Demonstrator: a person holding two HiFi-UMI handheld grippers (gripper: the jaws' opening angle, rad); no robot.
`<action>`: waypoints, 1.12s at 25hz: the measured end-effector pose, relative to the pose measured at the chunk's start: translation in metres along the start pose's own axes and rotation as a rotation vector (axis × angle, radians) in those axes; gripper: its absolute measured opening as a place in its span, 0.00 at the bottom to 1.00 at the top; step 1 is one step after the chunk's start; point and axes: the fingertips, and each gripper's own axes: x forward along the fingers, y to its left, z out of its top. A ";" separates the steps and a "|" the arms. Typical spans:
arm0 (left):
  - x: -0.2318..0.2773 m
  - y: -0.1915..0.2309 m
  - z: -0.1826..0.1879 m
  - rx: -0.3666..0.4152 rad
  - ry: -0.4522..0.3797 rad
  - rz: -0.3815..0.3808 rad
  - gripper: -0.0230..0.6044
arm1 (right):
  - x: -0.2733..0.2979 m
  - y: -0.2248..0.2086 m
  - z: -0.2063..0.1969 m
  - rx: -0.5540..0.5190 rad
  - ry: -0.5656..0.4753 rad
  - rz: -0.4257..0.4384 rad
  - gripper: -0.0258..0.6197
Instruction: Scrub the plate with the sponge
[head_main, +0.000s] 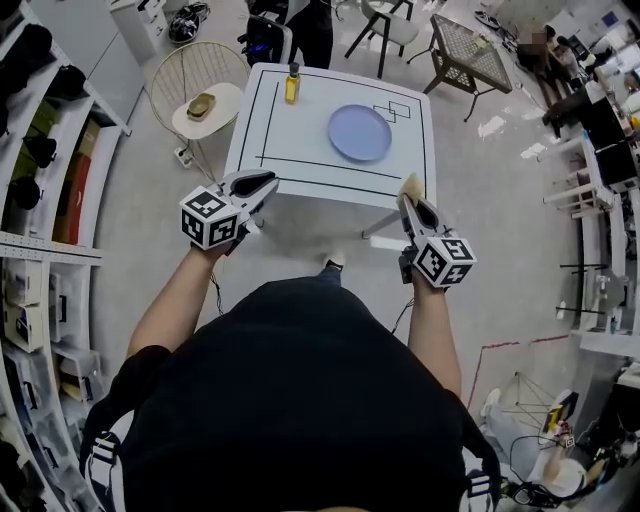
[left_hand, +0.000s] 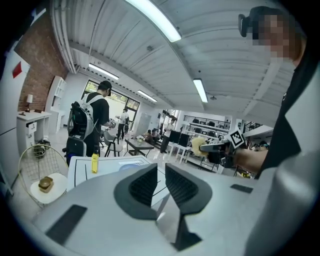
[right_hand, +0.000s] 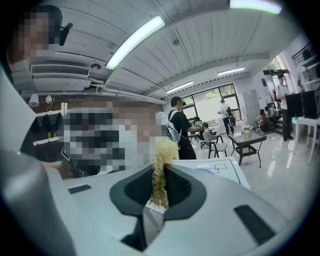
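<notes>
**Sponge clamped, plate loose on the surface**

The right tool (head_main: 411, 192) clenches the sponge (right_hand: 161, 150), squeezed thin, short of the surface (head_main: 300, 160). Hard scrubbing could pull it loose or slide the unsteadied plate (head_main: 360, 132) toward an edge. The left tool (left_hand: 161, 169) is empty, jaws narrowly apart. A bottle (head_main: 292, 84) stands at the back; shelves, chairs and people are around.

One plate (head_main: 360, 132), one sponge (right_hand: 162, 150), one yellow bottle (head_main: 292, 84), one table (head_main: 300, 150), two hand-held grippers (head_main: 262, 184) (head_main: 413, 203), possibly one bowl (head_main: 200, 105) nearby
</notes>
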 end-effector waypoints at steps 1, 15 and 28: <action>0.002 0.002 0.000 -0.003 0.003 0.002 0.12 | 0.005 -0.001 0.000 0.002 0.002 0.009 0.09; 0.061 0.031 0.013 -0.038 0.023 0.036 0.12 | 0.050 -0.061 0.002 0.020 0.049 0.066 0.09; 0.131 0.042 0.022 -0.068 0.052 0.077 0.12 | 0.094 -0.132 0.006 0.032 0.111 0.141 0.09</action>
